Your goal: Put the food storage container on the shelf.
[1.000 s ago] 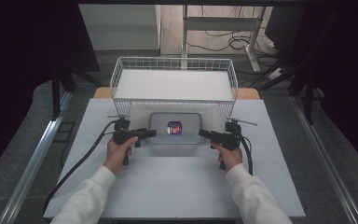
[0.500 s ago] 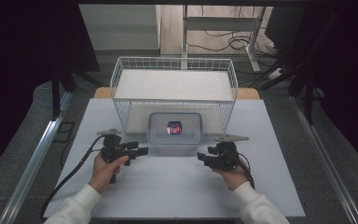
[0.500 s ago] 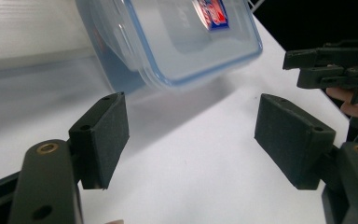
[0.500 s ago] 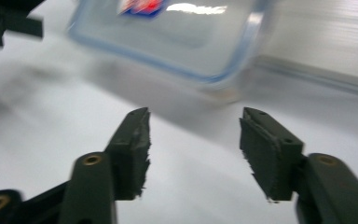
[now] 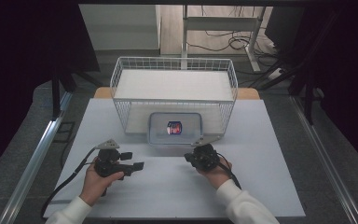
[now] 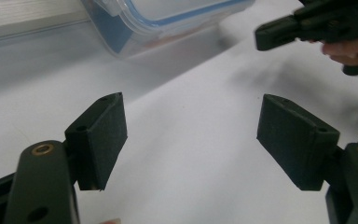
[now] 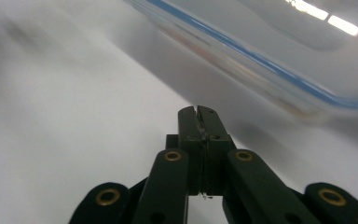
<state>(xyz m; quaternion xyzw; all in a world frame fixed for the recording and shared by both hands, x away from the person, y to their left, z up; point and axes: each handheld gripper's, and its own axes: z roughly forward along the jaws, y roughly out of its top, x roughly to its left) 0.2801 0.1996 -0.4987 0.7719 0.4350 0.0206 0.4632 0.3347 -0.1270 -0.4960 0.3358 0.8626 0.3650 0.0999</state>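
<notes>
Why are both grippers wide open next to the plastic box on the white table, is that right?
Not quite. The left gripper is open, but the right gripper is shut with nothing between its jaws, as the right gripper view shows. Both are near the plastic box on the white table.

Hand-held gripper [image 7: 199, 112] closed, empty, near container [image 7: 279, 56].

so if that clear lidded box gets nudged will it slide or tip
The clear lidded box probably slides rather than tips: it sits low and flat on the smooth white table. It looks like rigid plastic, likely light, holding just one small item.
</notes>
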